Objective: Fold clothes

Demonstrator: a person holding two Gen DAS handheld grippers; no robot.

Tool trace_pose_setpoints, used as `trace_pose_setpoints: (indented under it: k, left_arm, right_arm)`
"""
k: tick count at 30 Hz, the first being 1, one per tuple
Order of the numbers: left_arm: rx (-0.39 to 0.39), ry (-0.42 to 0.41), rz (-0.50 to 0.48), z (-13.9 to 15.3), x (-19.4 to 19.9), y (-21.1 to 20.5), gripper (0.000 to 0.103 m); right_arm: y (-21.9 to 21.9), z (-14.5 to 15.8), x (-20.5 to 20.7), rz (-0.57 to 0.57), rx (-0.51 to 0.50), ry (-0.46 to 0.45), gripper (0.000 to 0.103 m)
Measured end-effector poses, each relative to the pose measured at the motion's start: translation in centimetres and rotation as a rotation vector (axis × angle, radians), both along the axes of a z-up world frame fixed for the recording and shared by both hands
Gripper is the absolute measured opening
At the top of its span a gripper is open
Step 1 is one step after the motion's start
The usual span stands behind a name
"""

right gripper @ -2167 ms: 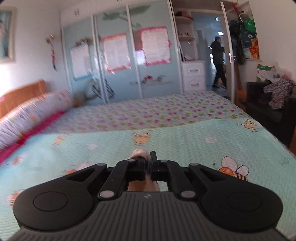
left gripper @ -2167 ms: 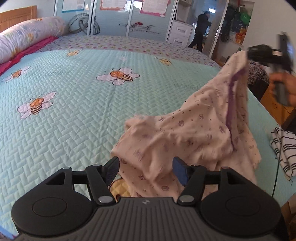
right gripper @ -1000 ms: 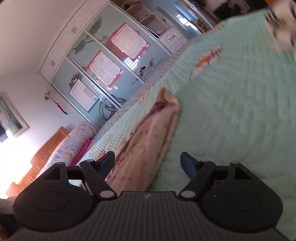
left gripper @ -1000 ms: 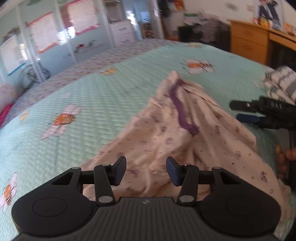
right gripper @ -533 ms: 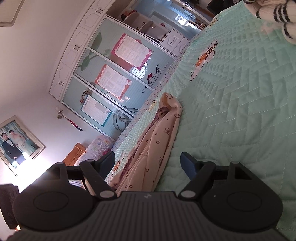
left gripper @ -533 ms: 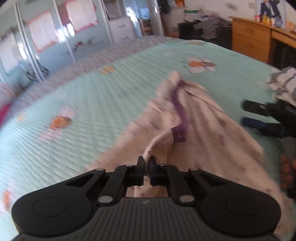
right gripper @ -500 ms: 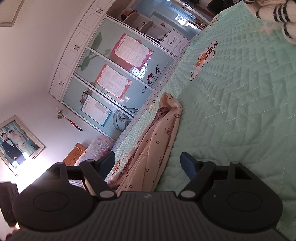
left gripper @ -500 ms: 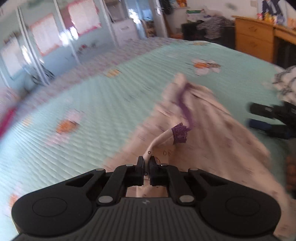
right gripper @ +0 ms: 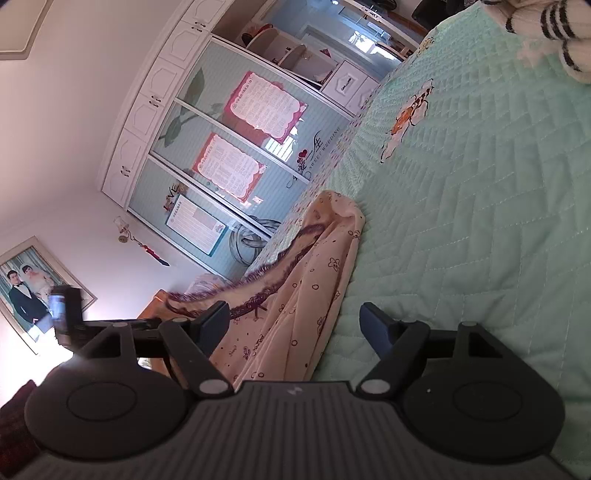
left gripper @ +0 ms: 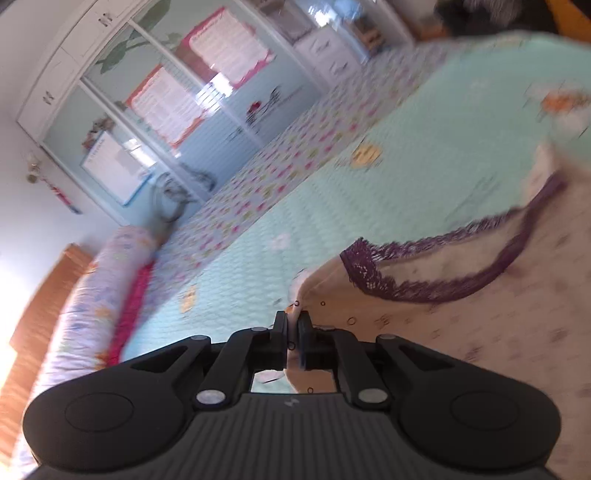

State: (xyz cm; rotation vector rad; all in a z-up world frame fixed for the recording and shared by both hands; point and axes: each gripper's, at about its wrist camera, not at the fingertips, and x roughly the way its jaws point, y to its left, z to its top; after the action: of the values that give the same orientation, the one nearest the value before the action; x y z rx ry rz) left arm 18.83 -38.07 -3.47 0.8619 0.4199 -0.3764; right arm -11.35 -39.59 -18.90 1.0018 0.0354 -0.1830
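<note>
The left gripper (left gripper: 291, 334) has its fingers pressed together on a fold of the cream printed garment (left gripper: 480, 332), pinching the fabric right at the fingertips; the cloth rises from the pinch and spreads off to the right of that view. A purple lace trim (left gripper: 436, 284) loops across the garment just beyond the pinch, though motion blur makes its far end hard to follow. The right gripper (right gripper: 295, 328) has its fingers spread wide and holds nothing; the garment lies between them and slightly toward the left finger (right gripper: 212, 325), apparently not touching either. From there the garment stretches away in a long strip on the mint quilted bedspread (right gripper: 480, 221), its long axis running toward the mirrored wardrobe (right gripper: 236, 147). A striped cloth (right gripper: 546, 29) lies well apart at the bed's far edge.
</note>
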Motion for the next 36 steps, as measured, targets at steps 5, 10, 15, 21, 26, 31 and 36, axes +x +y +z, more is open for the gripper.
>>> trace_pose_setpoints:
  k: [5, 10, 15, 21, 26, 31, 36]
  left_arm:
    - [0.028, 0.043, 0.073, -1.9, 3.3, 0.2, 0.005]
    - [0.106, 0.039, 0.093, -4.2, 4.4, -0.6, 0.006]
    - [0.102, 0.000, 0.158, -3.7, 6.5, -2.9, 0.006]
    - [0.117, 0.016, 0.212, -4.5, 7.8, -4.0, 0.009]
    - [0.136, 0.116, 0.286, -7.3, 9.2, -2.2, 0.009]
    - [-0.044, 0.275, 0.326, -6.4, 10.3, 1.4, 0.031]
    - [-0.167, 0.309, 0.357, -3.7, 10.4, 3.2, 0.053]
  right_arm:
    - [0.0, 0.0, 0.1, 0.000, 0.003, -0.005, 0.078]
    - [0.0, 0.0, 0.1, 0.000, 0.002, -0.004, 0.078]
    - [0.1, 0.1, 0.1, 0.000, 0.001, -0.003, 0.078]
    - [0.1, 0.1, 0.1, -0.002, 0.003, -0.005, 0.078]
    - [0.2, 0.1, 0.3, -0.003, 0.008, -0.010, 0.078]
    - [0.2, 0.2, 0.4, -0.003, 0.008, -0.010, 0.078]
    - [0.1, 0.1, 0.3, -0.002, 0.008, -0.010, 0.078]
